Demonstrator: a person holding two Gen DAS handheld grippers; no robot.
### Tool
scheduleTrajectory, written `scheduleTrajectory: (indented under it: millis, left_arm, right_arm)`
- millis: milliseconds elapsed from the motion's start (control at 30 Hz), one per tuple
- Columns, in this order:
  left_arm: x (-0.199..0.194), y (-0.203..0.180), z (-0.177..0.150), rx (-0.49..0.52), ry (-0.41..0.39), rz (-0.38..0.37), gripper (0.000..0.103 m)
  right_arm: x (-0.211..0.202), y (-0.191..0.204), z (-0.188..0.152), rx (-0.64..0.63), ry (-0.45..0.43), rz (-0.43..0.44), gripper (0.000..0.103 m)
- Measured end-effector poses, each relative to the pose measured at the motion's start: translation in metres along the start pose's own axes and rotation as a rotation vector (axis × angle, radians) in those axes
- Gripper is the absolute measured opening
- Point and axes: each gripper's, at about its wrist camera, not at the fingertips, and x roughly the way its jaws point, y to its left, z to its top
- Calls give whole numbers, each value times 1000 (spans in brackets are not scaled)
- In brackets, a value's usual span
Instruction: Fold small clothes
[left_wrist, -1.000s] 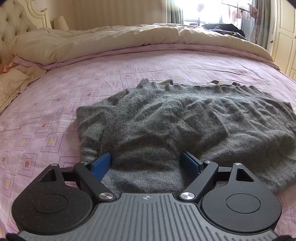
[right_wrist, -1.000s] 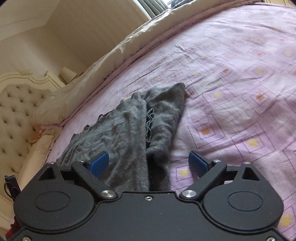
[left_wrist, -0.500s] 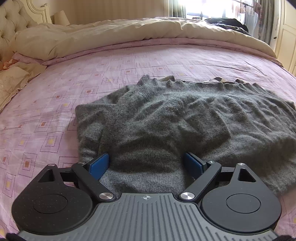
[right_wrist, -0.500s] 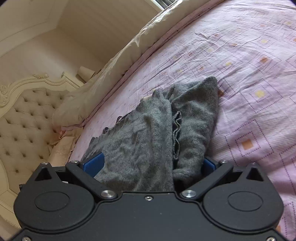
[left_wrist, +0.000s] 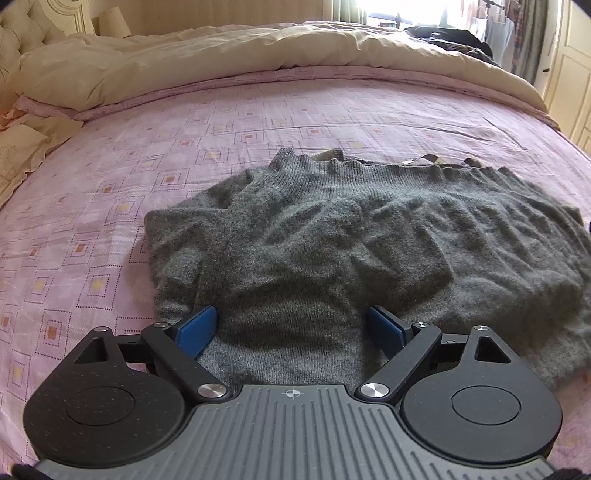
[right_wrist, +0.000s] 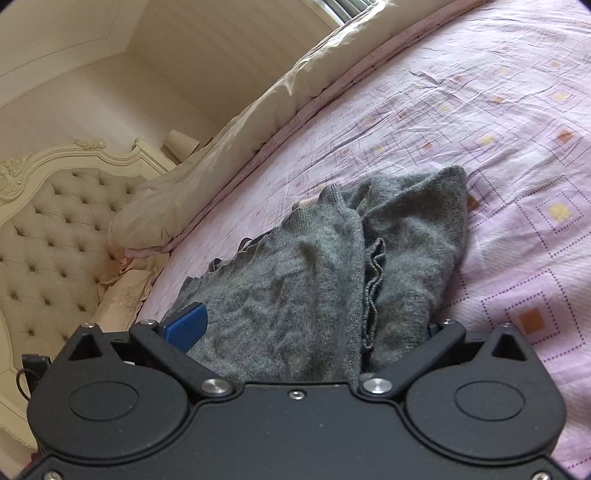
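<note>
Sweater (left_wrist: 332, 251) between left gripper (left_wrist: 291, 330) fingers

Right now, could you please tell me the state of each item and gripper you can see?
grey knit sweater: lying crumpled on the bed, partly folded over itself, not neatly folded.
left gripper: open, jaws straddling the sweater's near edge.
right gripper: open, sweater fabric bunched between its jaws.
pink patterned bedsheet: spread flat, lightly creased.
beige duvet: pushed back in a heap.
</note>
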Motion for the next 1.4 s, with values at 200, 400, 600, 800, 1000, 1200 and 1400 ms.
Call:
scheduleTrajectory:
  millis: [200, 400, 600, 800, 1000, 1200, 1400]
  left_arm:
    - [-26, -10, 22, -90, -63, -64, 88]
    - [-22, -64, 28, -10, -30, -160, 88]
    - [14, -99, 6, 124, 63, -78, 91]
    - [17, -95, 5, 114, 61, -86, 94]
    - [21, -96, 5, 108, 52, -81, 99]
    - [23, -96, 5, 96, 46, -85, 103]
    - [21, -90, 8, 85, 22, -113, 102]
  right_arm:
    - [-3, 4, -11, -89, -36, 8, 103]
    - [-4, 4, -18, -130, -69, 12, 103]
    - [-6, 4, -19, -136, -83, 21, 103]
    - [-7, 2, -20, -130, -85, 29, 103]
    - [-7, 2, -16, -111, -71, 19, 100]
    - [-12, -25, 2, 69, 17, -27, 30]
    - [-12, -19, 10, 75, 64, -72, 26]
